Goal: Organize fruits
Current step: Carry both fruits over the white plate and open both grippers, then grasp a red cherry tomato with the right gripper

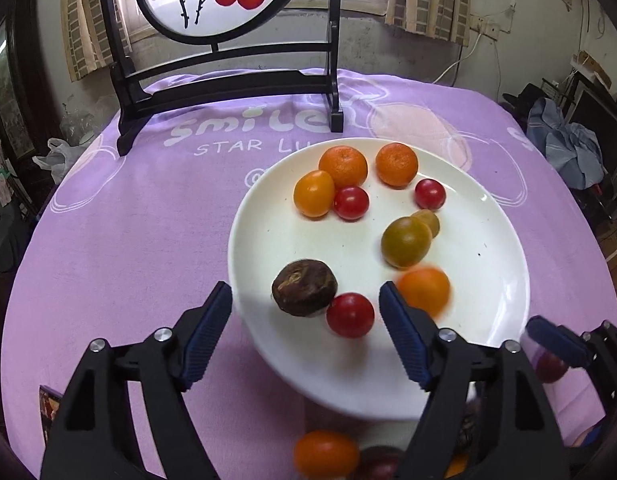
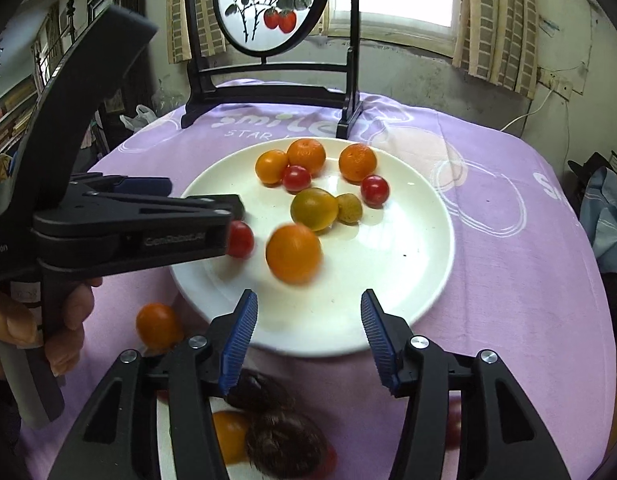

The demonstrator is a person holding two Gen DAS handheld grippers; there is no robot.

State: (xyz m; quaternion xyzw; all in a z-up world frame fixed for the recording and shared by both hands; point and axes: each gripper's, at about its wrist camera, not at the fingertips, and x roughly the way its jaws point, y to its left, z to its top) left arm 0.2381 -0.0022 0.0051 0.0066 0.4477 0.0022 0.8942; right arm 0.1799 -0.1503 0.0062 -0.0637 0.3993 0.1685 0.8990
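A white plate (image 1: pixel 488 280) (image 2: pixel 408 280) on the purple cloth holds two mandarins (image 1: pixel 343 166), orange and red cherry tomatoes, a greenish tomato (image 1: pixel 405 242) and a brown fruit (image 1: pixel 304 288). A blurred orange fruit (image 1: pixel 424 290) (image 2: pixel 294 253) lies on the plate's near part. My left gripper (image 1: pixel 306 300) is open over the plate's near-left rim, with the brown fruit and a red tomato (image 1: pixel 350 315) between its fingers. My right gripper (image 2: pixel 308 312) is open and empty over the plate's near rim. It shows at the left wrist view's right edge (image 1: pixel 556 340).
A framed round persimmon painting on a black stand (image 1: pixel 228 92) (image 2: pixel 268 80) stands behind the plate. Loose fruit lies on the cloth near me: an orange tomato (image 2: pixel 158 325), brown fruits (image 2: pixel 284 440), another orange one (image 1: pixel 326 454). A hand (image 2: pixel 36 320) holds the left gripper.
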